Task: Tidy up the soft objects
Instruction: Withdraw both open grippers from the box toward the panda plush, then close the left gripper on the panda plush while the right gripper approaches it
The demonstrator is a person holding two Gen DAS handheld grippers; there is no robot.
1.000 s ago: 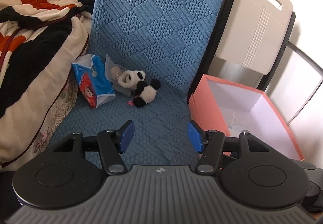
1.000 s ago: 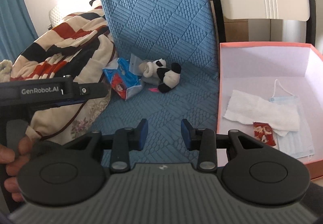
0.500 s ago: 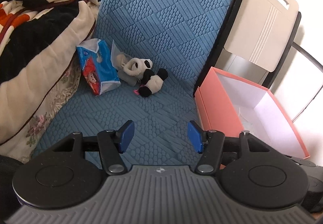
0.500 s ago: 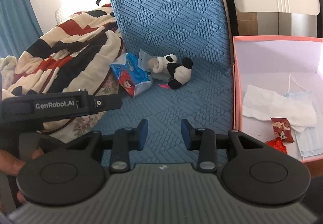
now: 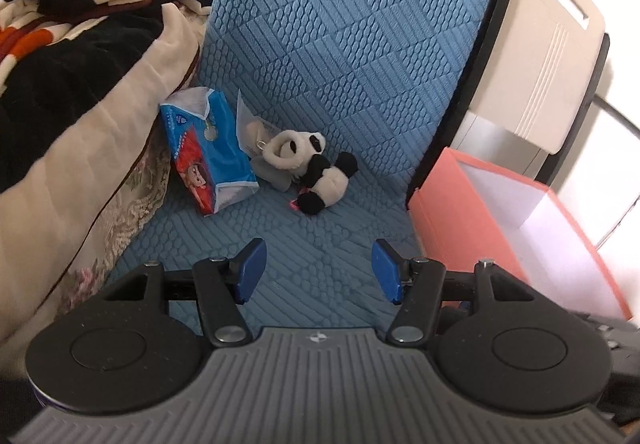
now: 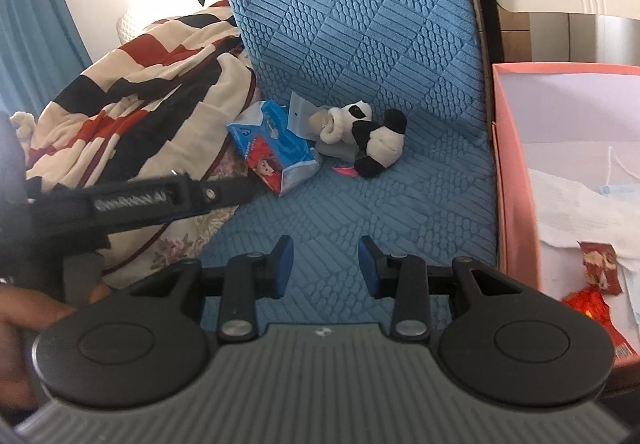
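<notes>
A panda plush (image 5: 326, 180) is seen lying on the blue quilted seat cover (image 5: 320, 264), touching a pale packaged item, with a blue tissue pack (image 5: 208, 156) just beside it. Both are judged to be awaiting transfer into the pink box (image 5: 448, 204) at the seat's right edge, where a white cloth (image 6: 572, 204), a face mask and red packets are already gathered. The left gripper (image 5: 318, 270) is held with its fingers wide and empty, aimed at the plush; the right gripper (image 6: 326, 266) is held narrower, also empty. A striped blanket (image 5: 60, 64) is heaped at the left, and blue curtains (image 6: 36, 32) hang behind.
</notes>
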